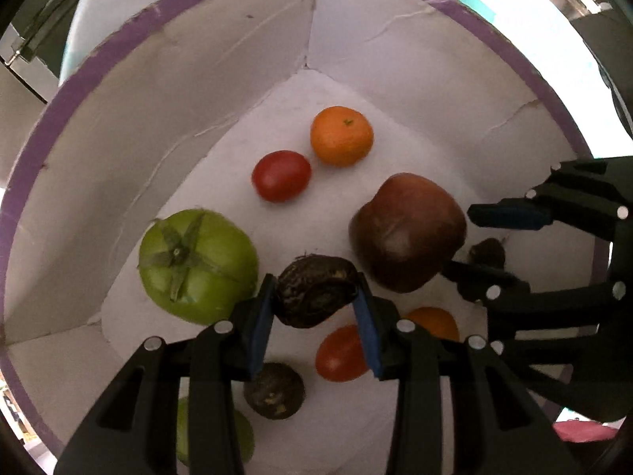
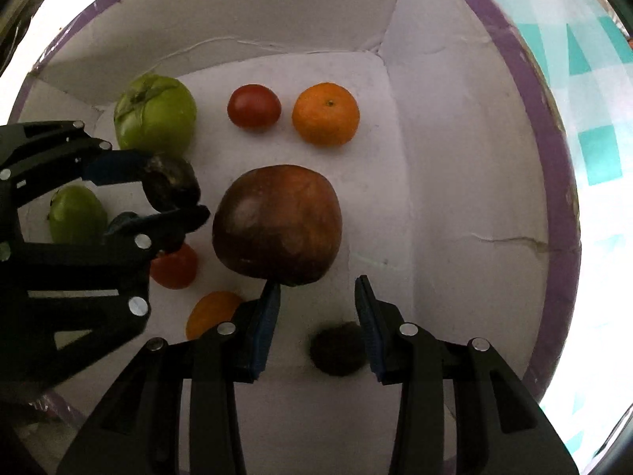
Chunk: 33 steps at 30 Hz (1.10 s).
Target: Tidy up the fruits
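Inside a white box (image 1: pixel 118 126) with a purple rim, the left gripper (image 1: pixel 316 297) clamps a dark wrinkled fruit (image 1: pixel 314 291) between its blue pads, close to the near wall beside a green tomato (image 1: pixel 198 265) – the right gripper (image 2: pixel 318 308) hangs nearly closed and empty, a second dark fruit (image 2: pixel 336 350) below it, blurred, a brown-red apple (image 2: pixel 277 223) just ahead; no writing is legible

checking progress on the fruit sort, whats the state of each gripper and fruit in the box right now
left gripper: shut on dark wrinkled fruit, held above the floor
right gripper: empty, jaws apart
large brown-red fruit: resting on floor
green tomato: resting, stem up
orange: resting
box: open top
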Motion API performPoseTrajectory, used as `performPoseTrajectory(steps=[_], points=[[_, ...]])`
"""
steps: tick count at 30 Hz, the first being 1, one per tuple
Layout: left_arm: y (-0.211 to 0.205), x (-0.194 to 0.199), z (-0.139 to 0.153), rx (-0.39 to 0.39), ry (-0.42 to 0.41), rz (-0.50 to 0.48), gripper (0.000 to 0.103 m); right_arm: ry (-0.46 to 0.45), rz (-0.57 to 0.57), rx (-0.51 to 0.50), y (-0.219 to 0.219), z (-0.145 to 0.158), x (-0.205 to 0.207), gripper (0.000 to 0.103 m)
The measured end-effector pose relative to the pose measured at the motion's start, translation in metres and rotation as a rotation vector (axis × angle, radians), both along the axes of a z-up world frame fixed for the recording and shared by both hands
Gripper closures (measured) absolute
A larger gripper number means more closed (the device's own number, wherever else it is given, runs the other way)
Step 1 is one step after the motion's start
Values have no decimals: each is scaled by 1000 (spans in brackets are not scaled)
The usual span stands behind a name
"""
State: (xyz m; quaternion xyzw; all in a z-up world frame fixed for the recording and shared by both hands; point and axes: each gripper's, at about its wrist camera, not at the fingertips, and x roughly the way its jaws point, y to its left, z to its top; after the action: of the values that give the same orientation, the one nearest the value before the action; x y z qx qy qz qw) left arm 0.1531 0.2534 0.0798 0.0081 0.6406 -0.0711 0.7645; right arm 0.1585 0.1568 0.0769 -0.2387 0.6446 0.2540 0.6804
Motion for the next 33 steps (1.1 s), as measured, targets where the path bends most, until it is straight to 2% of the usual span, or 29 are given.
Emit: performPoseTrajectory(steps=[10, 13, 14, 17, 19, 22, 25, 33], points=[[-1, 4, 0, -19, -15, -33, 64, 9, -42, -22, -20, -12, -1, 62], [1, 0, 2, -18, -19, -38, 62, -7, -65, -40, -19, -10, -10, 52], [2, -1, 4, -19, -20, -38, 60, -11, -79, -38, -20, -9, -11, 44], [4, -3, 6, -52, -28, -10, 43, -22, -79, -24, -20, -5, -19, 37], [9, -5, 13, -68, -47, 15, 19, -41, -66, -18, -21, -1, -26, 31], [17, -13, 29, -80, -72, 44, 4, -76, -48, 12, -19, 13, -42, 25], [22, -25, 48, -39, -134, 58, 2, -106, -33, 41, -17, 27, -52, 17], [33, -70, 93, 18, -238, 130, 2, -180, 20, 68, -3, 56, -83, 17]])
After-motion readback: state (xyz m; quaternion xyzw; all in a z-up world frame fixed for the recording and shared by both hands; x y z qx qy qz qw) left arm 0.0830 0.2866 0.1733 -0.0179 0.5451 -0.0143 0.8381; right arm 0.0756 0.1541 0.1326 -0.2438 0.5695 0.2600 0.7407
